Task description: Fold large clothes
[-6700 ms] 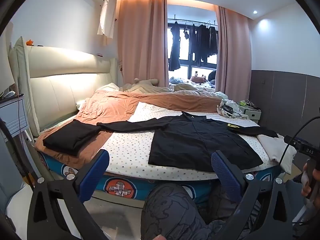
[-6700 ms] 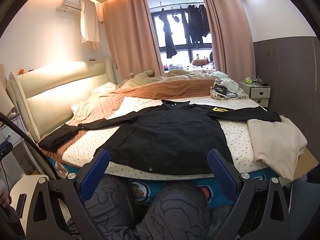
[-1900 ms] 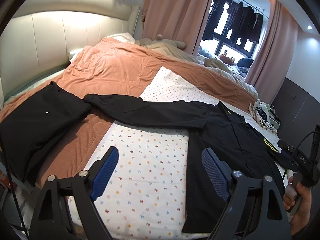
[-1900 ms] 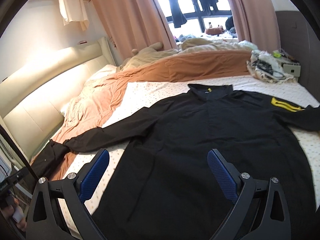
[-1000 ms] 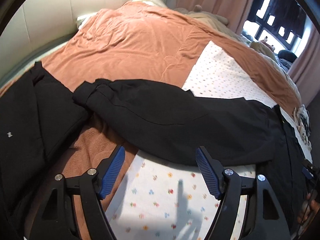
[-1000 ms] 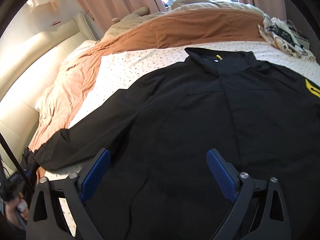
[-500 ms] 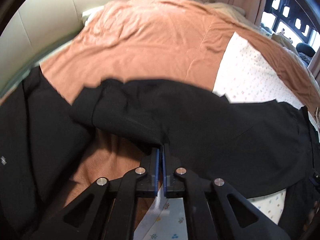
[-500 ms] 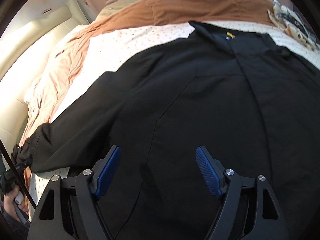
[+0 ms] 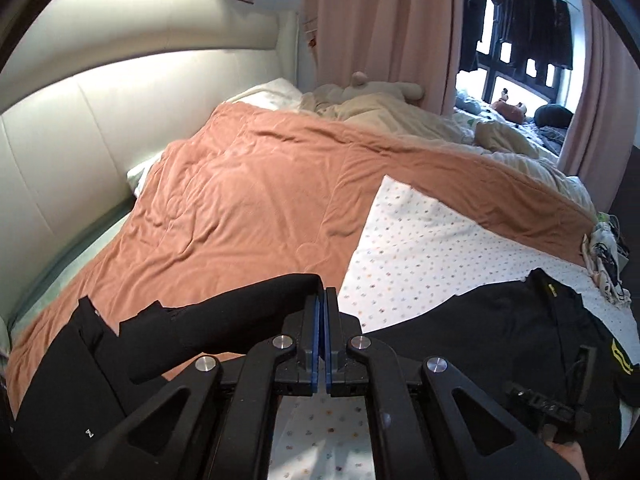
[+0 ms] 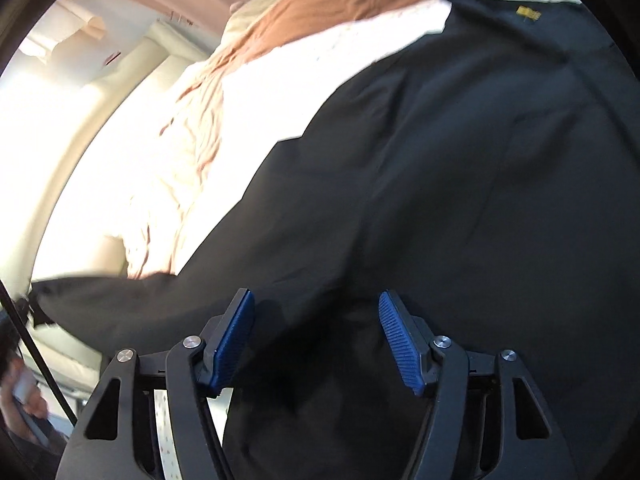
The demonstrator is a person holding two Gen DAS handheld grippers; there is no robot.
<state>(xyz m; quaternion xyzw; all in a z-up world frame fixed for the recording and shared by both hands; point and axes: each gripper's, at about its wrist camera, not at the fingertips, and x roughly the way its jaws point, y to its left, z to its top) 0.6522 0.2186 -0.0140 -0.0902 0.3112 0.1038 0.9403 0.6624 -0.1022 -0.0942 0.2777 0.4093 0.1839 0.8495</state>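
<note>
1. A folded black garment (image 9: 60,392) lies at the bed's left edge, bearing a small white mark too small to read.
2. The left gripper (image 9: 322,320) has its jaws clamped on the black jacket's sleeve (image 9: 224,332), raised, presumably for folding inward.
3. The right gripper (image 10: 316,340) has its jaws closing over the black jacket (image 10: 460,168), spread on the bed (image 9: 248,200); pads not yet pressing.
4. A yellow collar tag (image 10: 528,13) is unreadable.

The jacket (image 9: 492,332) is black, with a yellow tag at the collar and a yellow stripe mark on one sleeve; the folded garment (image 9: 60,392) is black too. The blanket (image 9: 256,200) is rust-orange; the sheet (image 9: 432,248) is white with small coloured dots; the curtains (image 9: 380,28) are dusty pink; the headboard (image 9: 80,128) is cream; both grippers' pads (image 10: 394,336) are blue.
</note>
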